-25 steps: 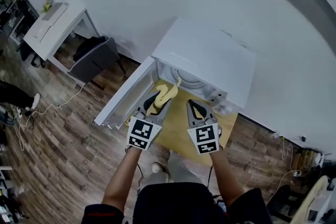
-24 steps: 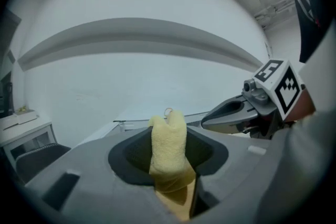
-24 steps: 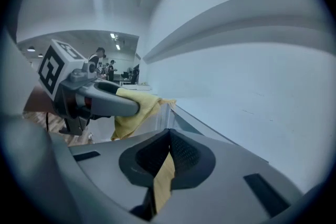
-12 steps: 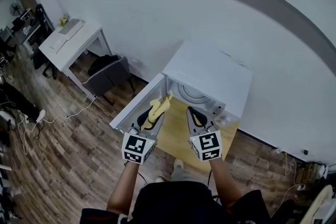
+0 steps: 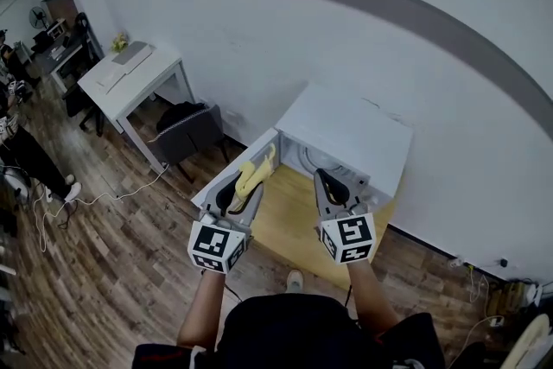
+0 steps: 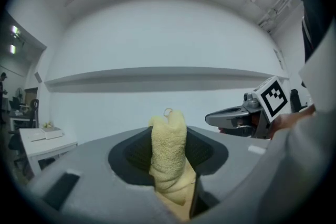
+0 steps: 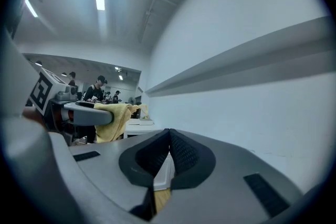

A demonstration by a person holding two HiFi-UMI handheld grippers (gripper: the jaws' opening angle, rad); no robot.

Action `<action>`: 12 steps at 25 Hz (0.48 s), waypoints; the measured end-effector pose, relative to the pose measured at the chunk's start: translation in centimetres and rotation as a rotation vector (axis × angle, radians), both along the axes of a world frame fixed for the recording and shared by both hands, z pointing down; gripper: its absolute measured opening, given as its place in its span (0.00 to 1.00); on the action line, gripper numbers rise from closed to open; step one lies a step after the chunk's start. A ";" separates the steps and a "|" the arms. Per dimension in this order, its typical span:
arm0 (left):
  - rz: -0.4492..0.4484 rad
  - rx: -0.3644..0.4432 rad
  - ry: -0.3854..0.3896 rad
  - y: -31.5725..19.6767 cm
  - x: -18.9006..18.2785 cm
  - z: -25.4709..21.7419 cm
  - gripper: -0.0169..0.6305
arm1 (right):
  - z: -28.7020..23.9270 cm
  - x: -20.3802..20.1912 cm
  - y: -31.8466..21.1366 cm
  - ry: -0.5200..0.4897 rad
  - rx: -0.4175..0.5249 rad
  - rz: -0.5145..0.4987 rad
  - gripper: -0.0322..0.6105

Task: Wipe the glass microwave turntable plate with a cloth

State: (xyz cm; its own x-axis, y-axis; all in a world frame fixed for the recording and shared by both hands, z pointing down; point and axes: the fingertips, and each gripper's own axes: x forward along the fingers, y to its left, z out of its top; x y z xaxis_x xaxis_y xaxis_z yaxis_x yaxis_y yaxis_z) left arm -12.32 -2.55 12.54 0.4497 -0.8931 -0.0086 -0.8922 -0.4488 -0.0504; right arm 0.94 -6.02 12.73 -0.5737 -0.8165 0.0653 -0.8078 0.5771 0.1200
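Nearest: both tongs are held out level over the near edge of the table (image 5: 278, 229), side by side and apart, neither touching anything on it.

Left tongs (image 5: 242, 186): clamped on the cloth (image 5: 257, 167). The left gripper view shows yellow terry bunched into a thick roll between the pads, with a short tuft standing clear past the tips.

Right tongs (image 5: 327, 181): closed, pad against pad, nothing between them (right gripper view).

Further: the microwave (image 5: 354, 130) stands at the far edge of the table, against the wall. Its door (image 5: 207, 190) hangs open to the left, beside the left tongs.

Inside the cavity is a pale ringed disc, which I take to be the glass turntable plate (image 5: 314, 158). It lies flat and is only partly visible, with its rim cut off by the cavity opening. Wiping is not yet begun.

Handling, judged:
- Cloth: light, soft and limp. It will squash flat under pressure and trail wherever it is dragged. The present hold on the bunched middle looks sound, and the free tuft is the working face.
- Plate: stiff, smooth and probably slippery, heavier than the cloth, and breakable.
- It likely sits loose, so pressing near the rim may tip or spin it.
- Best hold: the empty right tongs on the near rim, gently, with the pads flat on the glass, while the cloth works from the centre outward.
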 end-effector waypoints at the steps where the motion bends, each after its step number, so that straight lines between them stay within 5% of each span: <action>1: -0.002 0.014 0.001 0.3 0.0 -0.6 0.28 | -0.6 0.3 0.2 -0.009 0.010 0.005 0.07; 12: -0.024 0.110 0.026 3.3 -0.6 -6.3 0.28 | -4.4 1.4 3.2 -0.032 0.071 0.017 0.07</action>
